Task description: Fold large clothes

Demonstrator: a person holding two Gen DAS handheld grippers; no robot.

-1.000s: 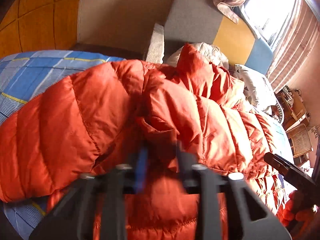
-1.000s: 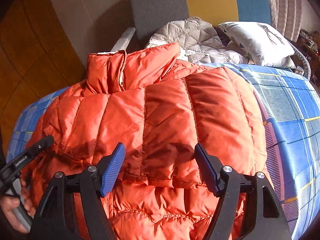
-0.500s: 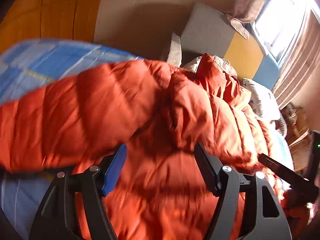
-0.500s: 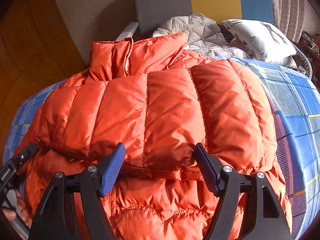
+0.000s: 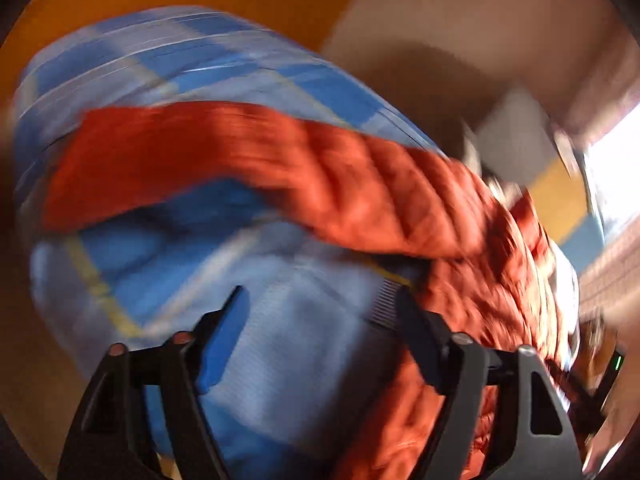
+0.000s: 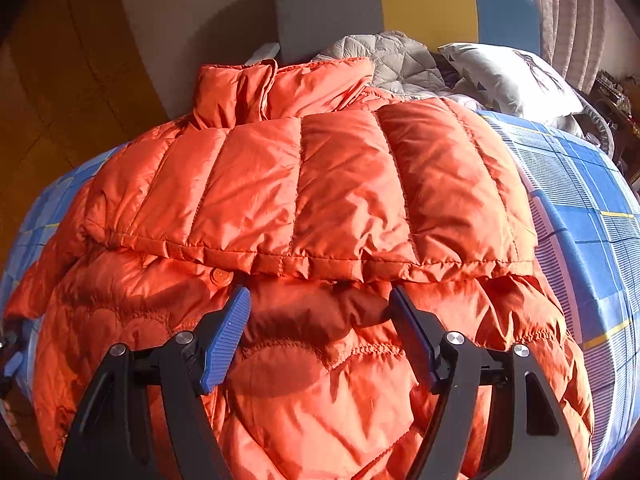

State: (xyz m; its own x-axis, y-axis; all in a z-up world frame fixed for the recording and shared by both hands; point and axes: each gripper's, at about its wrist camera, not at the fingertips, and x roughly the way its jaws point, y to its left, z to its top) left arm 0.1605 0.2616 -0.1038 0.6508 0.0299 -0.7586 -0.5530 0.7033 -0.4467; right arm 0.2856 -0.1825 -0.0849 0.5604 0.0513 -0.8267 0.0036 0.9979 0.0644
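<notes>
An orange puffer jacket (image 6: 312, 200) lies on the bed, its sleeve folded across the body and its collar at the far end. My right gripper (image 6: 318, 300) is open and empty, just above the jacket below the folded sleeve's hem. In the blurred left wrist view the jacket (image 5: 360, 184) stretches across from the left to the right. My left gripper (image 5: 320, 300) is open and empty over the blue checked bedspread (image 5: 200, 80), at the jacket's left edge.
The blue checked bedspread (image 6: 592, 216) shows to the right of the jacket. A grey quilted garment (image 6: 396, 56) and a white pillow (image 6: 512, 76) lie at the bed's head against a grey, yellow and blue headboard (image 6: 424, 4). An orange floor lies to the left.
My left gripper has opened, let go of the jacket and swung left off it over the bedspread. My right gripper has drawn back slightly toward the jacket's lower part.
</notes>
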